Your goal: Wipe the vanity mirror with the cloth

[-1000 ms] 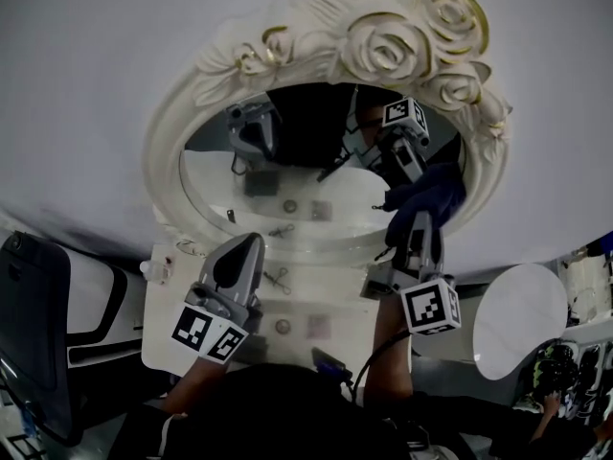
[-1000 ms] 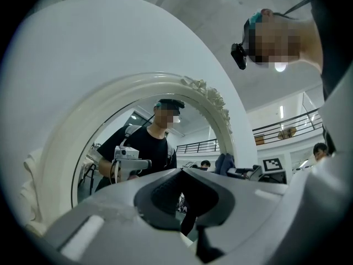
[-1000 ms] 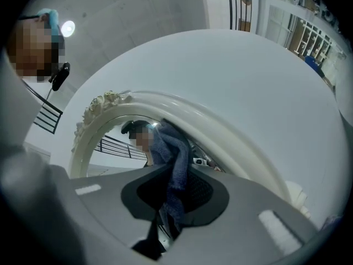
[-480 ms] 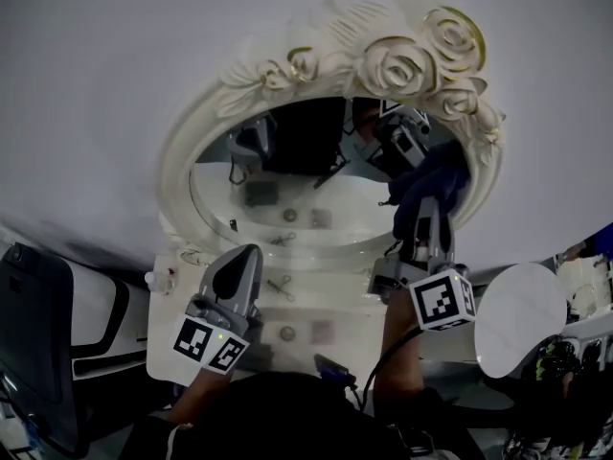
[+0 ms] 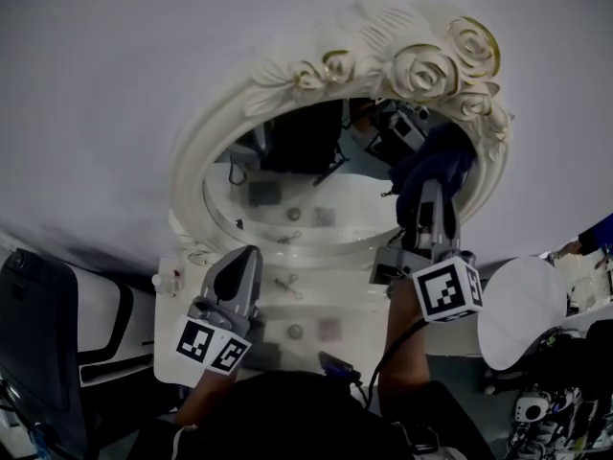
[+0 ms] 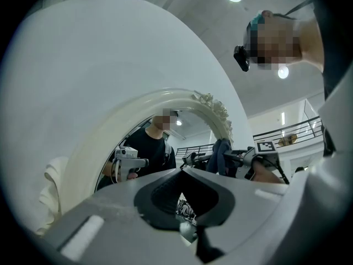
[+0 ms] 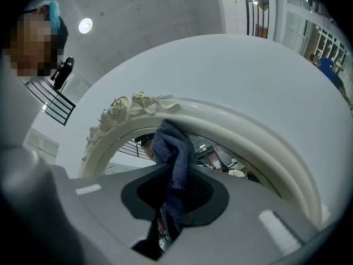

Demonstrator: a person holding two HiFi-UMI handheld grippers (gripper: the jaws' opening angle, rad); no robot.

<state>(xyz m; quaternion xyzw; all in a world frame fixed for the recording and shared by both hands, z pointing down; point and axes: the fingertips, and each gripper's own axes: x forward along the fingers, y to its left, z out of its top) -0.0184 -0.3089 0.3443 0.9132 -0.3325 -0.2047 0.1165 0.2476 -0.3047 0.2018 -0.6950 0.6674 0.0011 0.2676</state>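
Observation:
The vanity mirror [image 5: 316,204] has a cream oval frame [image 5: 192,171] topped with carved roses. A dark blue cloth [image 5: 437,166] lies against the glass at its upper right, just below the roses. My right gripper [image 5: 431,197] is shut on the cloth and points up at the mirror. In the right gripper view the cloth [image 7: 174,153] hangs bunched between the jaws of that gripper [image 7: 174,195], in front of the frame [image 7: 248,139]. My left gripper [image 5: 239,264] is shut and empty, low in front of the frame's bottom edge. The left gripper view shows its jaws [image 6: 187,206] together, with the frame [image 6: 110,126] beyond.
Under the mirror is a white vanity top [image 5: 335,300] with small scissors [image 5: 287,284] and a few small items. A round white disc [image 5: 522,310] stands at the right. A dark chair-like shape [image 5: 34,343] is at the left. A blue sleeve [image 5: 599,233] shows at the right edge.
My right gripper has carried the cloth up the right side of the glass, nearer the roses. The left gripper has hardly moved.

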